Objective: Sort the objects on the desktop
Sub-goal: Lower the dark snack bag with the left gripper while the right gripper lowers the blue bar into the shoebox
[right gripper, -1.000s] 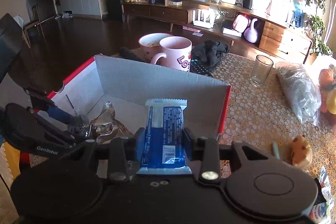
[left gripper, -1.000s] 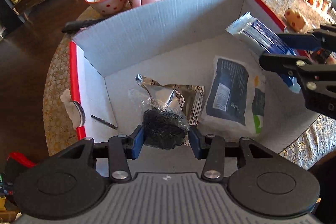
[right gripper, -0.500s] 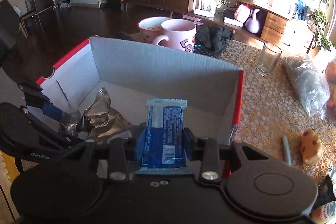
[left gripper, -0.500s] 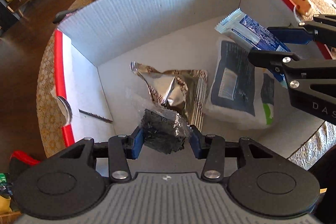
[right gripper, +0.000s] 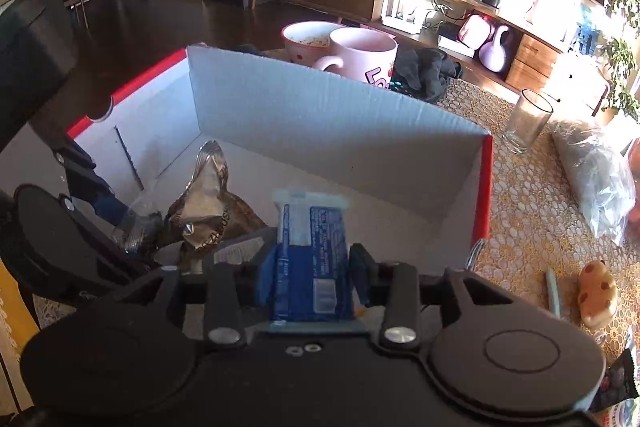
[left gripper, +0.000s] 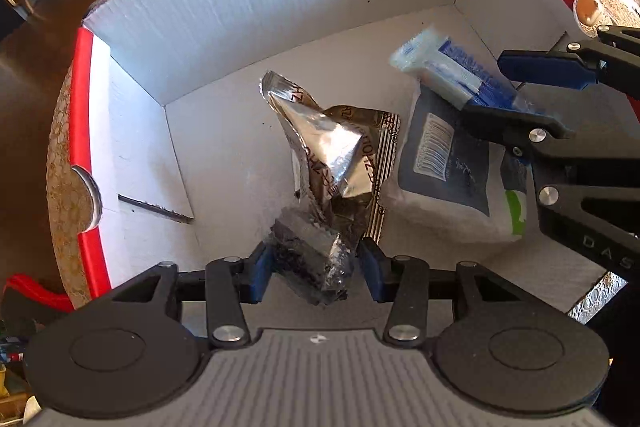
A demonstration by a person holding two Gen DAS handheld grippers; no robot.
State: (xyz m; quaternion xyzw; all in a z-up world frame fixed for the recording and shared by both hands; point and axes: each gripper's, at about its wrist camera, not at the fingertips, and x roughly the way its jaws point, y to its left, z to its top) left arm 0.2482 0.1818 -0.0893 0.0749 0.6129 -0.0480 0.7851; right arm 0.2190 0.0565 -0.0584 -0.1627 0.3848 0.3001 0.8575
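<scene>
A white cardboard box [left gripper: 280, 7] with red outer sides fills both views. On its floor lie a crumpled silver foil wrapper [left gripper: 328, 147] and a white pouch with a navy label [left gripper: 452, 167]. My left gripper [left gripper: 316, 271] points down into the box with a dark snack packet in clear wrap [left gripper: 308, 259] between its pads; its jaws are opening and the packet sits tilted, still touched by both pads. My right gripper [right gripper: 310, 279] is shut on a blue-and-white packet [right gripper: 310, 255], low over the navy pouch near the box's right wall [right gripper: 482, 187].
Behind the box stand a pink mug [right gripper: 364, 55], a dotted bowl [right gripper: 308, 39] and a dark cloth [right gripper: 428, 71]. On the lace tablecloth to the right are a glass [right gripper: 526, 123], a filled plastic bag [right gripper: 592, 171] and a small spotted toy [right gripper: 596, 295].
Both grippers have sunk lower into the box with their packets. The dark packet has tilted between the left pads.
</scene>
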